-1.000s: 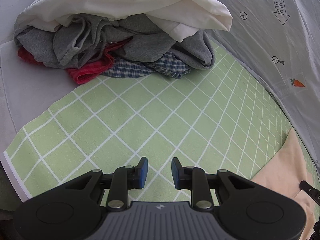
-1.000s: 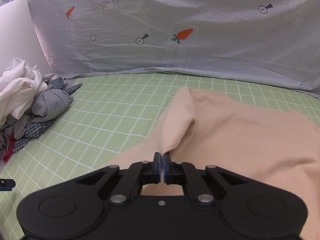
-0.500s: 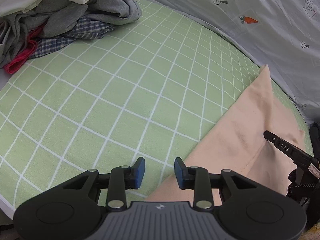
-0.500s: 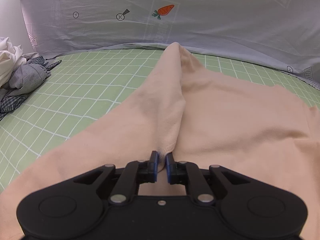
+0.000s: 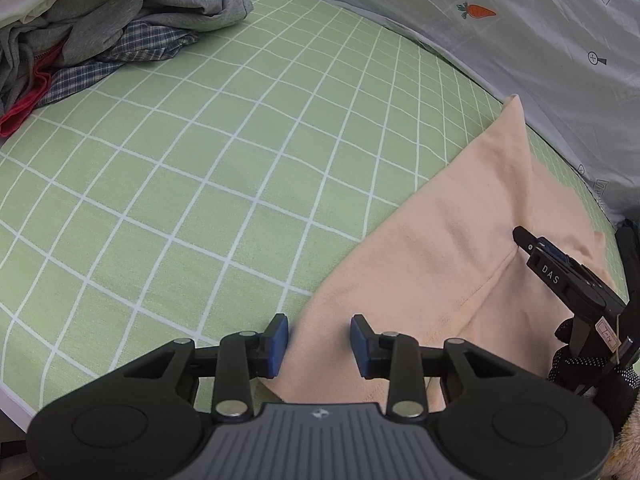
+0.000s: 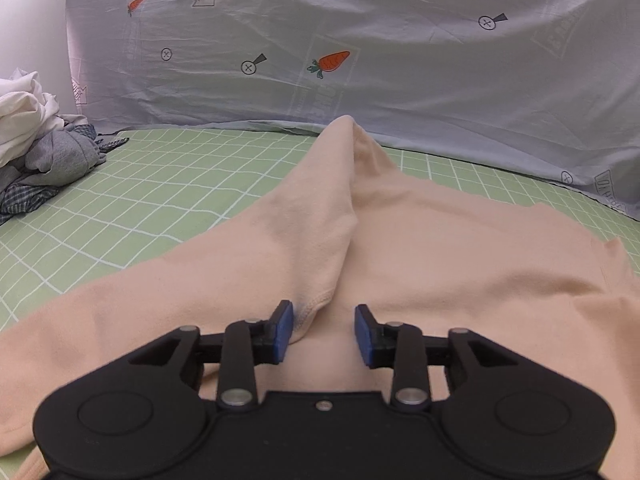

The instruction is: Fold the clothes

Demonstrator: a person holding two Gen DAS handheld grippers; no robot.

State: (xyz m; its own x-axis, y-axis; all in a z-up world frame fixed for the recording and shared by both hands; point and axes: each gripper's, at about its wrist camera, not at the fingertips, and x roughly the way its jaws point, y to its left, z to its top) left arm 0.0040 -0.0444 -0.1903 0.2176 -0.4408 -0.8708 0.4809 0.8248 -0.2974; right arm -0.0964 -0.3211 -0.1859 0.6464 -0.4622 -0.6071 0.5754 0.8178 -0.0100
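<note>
A green cloth with a white grid [image 5: 224, 184] covers the work surface in front of you. Behind it hangs a pale grey sheet [image 6: 400, 60] printed with carrots and arrows.

The peach garment [image 6: 420, 248] lies spread on the right part of the green cloth. One sleeve [image 6: 320, 216] is folded inward across the body, and its hemmed cuff end points toward your right gripper [image 6: 323, 330].

Right gripper: its jaws are opening. The cuff hem lies between them, just beside the left blue pad, and the pads do not press on it. In the left wrist view you see one black finger of this gripper [image 5: 560, 276] resting over the garment at the sleeve fold.

Left gripper [image 5: 319, 344]: its jaws stand partly apart with nothing clamped. The near edge of the garment [image 5: 420, 264] runs under the gap between the pads, with green cloth under the left pad and peach fabric under the right.

A pile of unfolded clothes [image 5: 104, 28] sits at the far left of the cloth, well apart from the garment. It contains white, grey, blue-checked and red pieces. A gloved hand [image 5: 580, 360] shows at the right edge of the left wrist view.
</note>
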